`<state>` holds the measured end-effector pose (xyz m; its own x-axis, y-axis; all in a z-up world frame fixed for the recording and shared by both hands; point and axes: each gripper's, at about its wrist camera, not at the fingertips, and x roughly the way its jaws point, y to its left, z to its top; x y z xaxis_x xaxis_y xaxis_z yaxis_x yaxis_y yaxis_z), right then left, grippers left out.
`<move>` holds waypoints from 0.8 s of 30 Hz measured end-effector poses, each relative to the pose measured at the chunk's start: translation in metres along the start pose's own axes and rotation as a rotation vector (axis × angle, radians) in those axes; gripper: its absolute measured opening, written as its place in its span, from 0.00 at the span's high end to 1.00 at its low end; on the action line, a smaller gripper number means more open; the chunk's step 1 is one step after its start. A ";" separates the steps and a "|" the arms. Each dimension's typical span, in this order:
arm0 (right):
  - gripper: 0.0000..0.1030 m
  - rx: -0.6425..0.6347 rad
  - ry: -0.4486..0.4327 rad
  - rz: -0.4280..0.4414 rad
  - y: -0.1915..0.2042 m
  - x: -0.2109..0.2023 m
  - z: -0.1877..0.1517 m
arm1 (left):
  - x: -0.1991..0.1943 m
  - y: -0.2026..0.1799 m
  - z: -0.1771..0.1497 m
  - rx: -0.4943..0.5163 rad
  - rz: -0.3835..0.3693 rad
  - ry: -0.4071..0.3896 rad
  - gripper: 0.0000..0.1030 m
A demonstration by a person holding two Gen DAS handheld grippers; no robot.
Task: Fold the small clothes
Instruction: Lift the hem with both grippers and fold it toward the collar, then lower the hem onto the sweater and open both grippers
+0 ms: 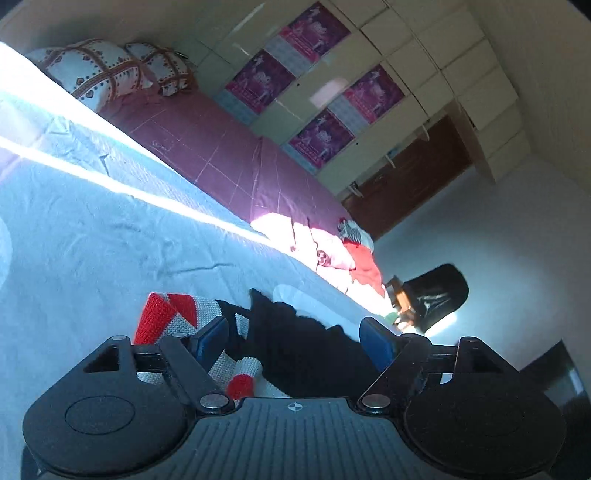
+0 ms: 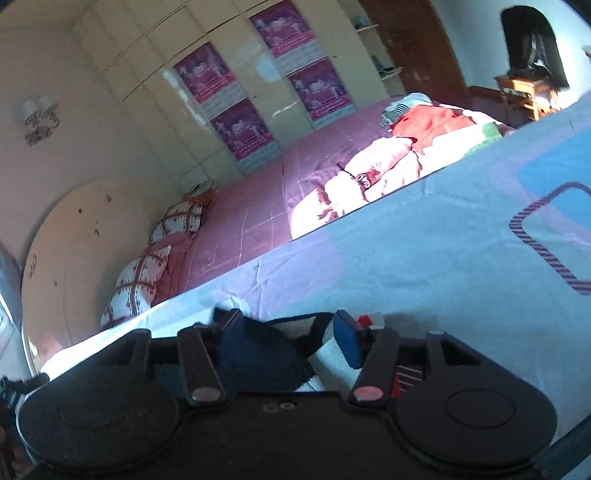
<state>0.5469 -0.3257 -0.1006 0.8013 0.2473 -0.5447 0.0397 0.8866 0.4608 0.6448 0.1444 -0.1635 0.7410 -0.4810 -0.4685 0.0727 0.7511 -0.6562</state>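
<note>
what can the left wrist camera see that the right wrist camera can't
Only the left wrist view shows the red and grey knit stripes of the garment spread out by the left tool.

Only the right wrist view shows the wall lamp, the round headboard and the blue patterned patch on the sheet, beyond the right tool.

Both show the maroon bedspread, the patterned pillows, the purple wardrobe posters and the sunlit clothes pile.

A light blue sheet (image 1: pixel 92 229) covers the near bed. A pink bed (image 2: pixel 258 214) lies behind it, with two patterned pillows (image 2: pixel 147 273) at its head. Purple posters (image 2: pixel 236 129) hang on the white cupboard (image 2: pixel 155 99).
</note>
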 end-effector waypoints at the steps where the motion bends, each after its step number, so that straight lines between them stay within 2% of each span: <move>1: 0.51 -0.043 0.023 -0.008 0.004 0.004 0.002 | 0.005 -0.004 0.001 0.056 0.042 0.031 0.38; 3: 0.51 -0.112 0.059 -0.046 0.012 0.014 0.002 | 0.013 -0.008 0.003 0.165 0.146 0.098 0.56; 6: 0.53 -0.195 0.123 -0.090 0.025 0.032 0.000 | 0.021 -0.019 0.001 0.268 0.207 0.159 0.57; 7: 0.56 -0.228 0.132 -0.090 0.030 0.036 -0.002 | 0.022 -0.025 0.000 0.310 0.225 0.168 0.57; 8: 0.61 -0.266 0.144 -0.098 0.035 0.040 -0.005 | 0.024 -0.031 -0.001 0.351 0.243 0.175 0.59; 9: 0.78 -0.312 0.152 -0.119 0.041 0.043 -0.008 | 0.023 -0.038 0.000 0.394 0.264 0.178 0.67; 10: 0.87 -0.351 0.156 -0.133 0.047 0.045 -0.011 | 0.024 -0.043 0.001 0.434 0.269 0.176 0.79; 11: 0.93 -0.384 0.149 -0.143 0.052 0.044 -0.012 | 0.022 -0.048 -0.004 0.466 0.273 0.160 0.85; 13: 0.95 -0.390 0.130 -0.153 0.056 0.039 -0.011 | 0.011 -0.054 -0.004 0.454 0.270 0.115 0.91; 15: 0.95 -0.373 0.096 -0.159 0.056 0.028 -0.008 | -0.006 -0.051 -0.004 0.415 0.238 0.068 0.91; 18: 0.95 -0.402 0.052 -0.166 0.053 0.014 -0.006 | -0.019 -0.051 -0.004 0.431 0.240 0.027 0.92; 21: 0.96 -0.399 0.075 -0.211 0.044 0.023 -0.004 | -0.011 -0.047 0.000 0.421 0.270 0.019 0.93; 24: 0.96 -0.349 0.110 -0.233 0.030 0.037 -0.007 | 0.007 -0.034 -0.007 0.407 0.334 0.069 0.93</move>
<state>0.5732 -0.2873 -0.1122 0.7254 0.0484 -0.6866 -0.0075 0.9980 0.0625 0.6430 0.1122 -0.1483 0.7234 -0.2043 -0.6595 0.1036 0.9765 -0.1889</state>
